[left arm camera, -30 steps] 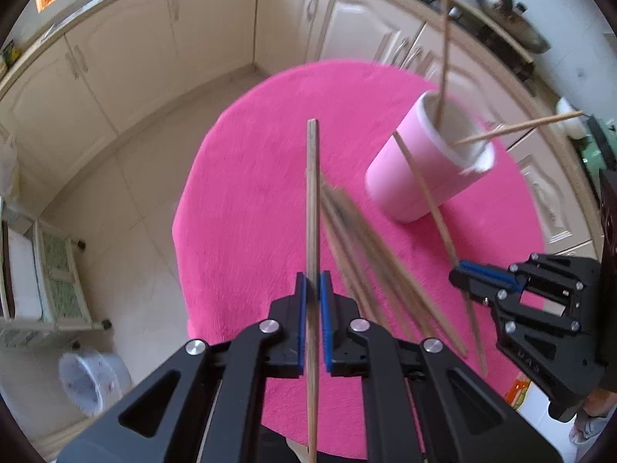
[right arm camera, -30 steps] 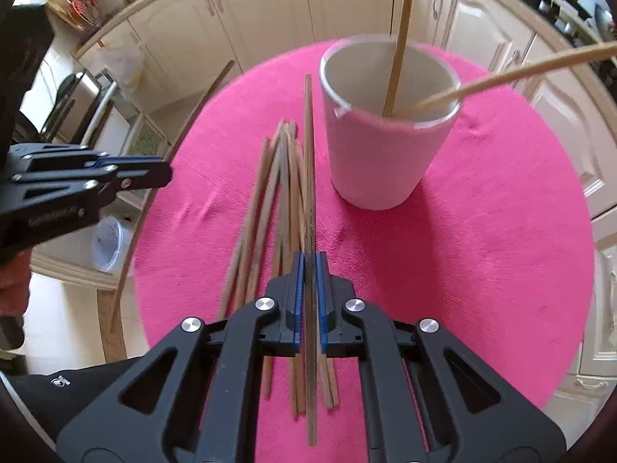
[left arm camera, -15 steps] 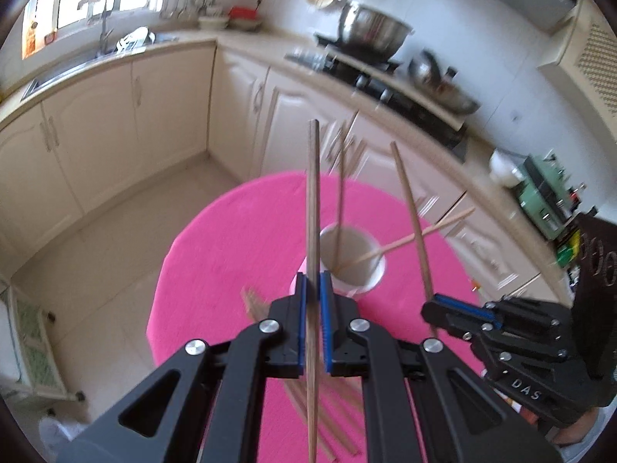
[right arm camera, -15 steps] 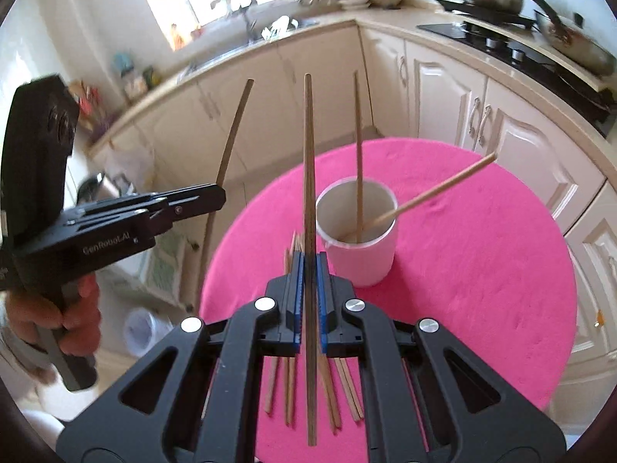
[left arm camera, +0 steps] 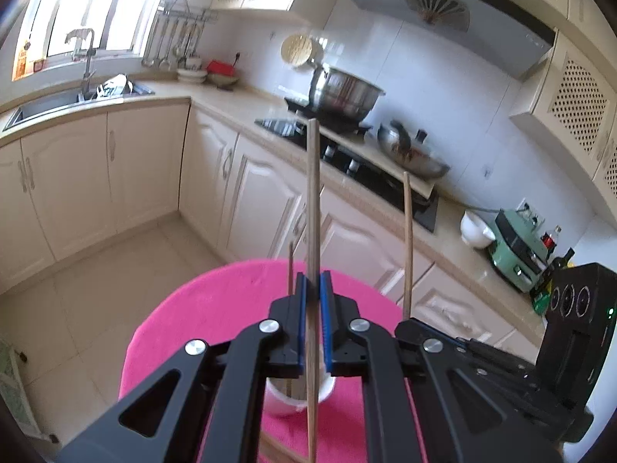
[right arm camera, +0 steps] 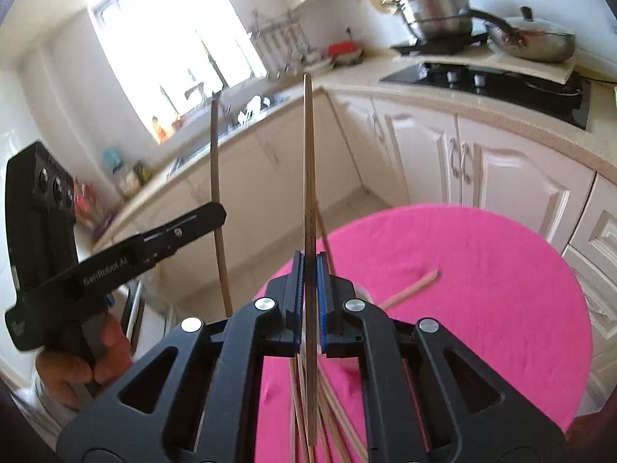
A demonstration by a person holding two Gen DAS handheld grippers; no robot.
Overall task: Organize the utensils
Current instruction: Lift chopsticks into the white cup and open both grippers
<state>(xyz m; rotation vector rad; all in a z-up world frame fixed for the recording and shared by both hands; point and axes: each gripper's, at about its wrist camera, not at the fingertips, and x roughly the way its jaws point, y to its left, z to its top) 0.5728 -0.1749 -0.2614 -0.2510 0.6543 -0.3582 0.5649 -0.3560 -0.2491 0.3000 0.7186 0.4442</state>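
Left wrist view: the left gripper (left arm camera: 313,289) is clamped tight on a single wooden chopstick (left arm camera: 313,200), its blue pads (left arm camera: 300,320) pressed against the stick, which runs straight up past the fingertips and down below the jaws. Directly under the jaws sits the white cup (left arm camera: 297,397) on the pink tablecloth (left arm camera: 193,328), with a thinner chopstick in the cup (left arm camera: 290,266) rising just left of the held one. A few loose sticks (left arm camera: 277,451) lie on the cloth below the cup, nearer the camera. To the right and close by is the right gripper (left arm camera: 405,322), pinching its own chopstick (left arm camera: 407,239) upright. Beyond the table are cream cabinets (left arm camera: 115,177), a black hob (left arm camera: 347,154) with a steel pot (left arm camera: 343,92) and a wok (left arm camera: 412,150)

Right wrist view: the right gripper (right arm camera: 308,266) is likewise closed on one chopstick (right arm camera: 308,162), standing vertical between the blue pads. Behind the fingers the cup's rim is mostly hidden; a leaning chopstick (right arm camera: 408,289) pokes out to the right over the cloth (right arm camera: 462,289). Under the jaws a loose pile of chopsticks (right arm camera: 331,416) lies on the cloth. To the left, apart from this gripper, the left gripper (right arm camera: 218,212) holds its stick (right arm camera: 216,162) upright, with the person's hand (right arm camera: 73,366) gripping its handle
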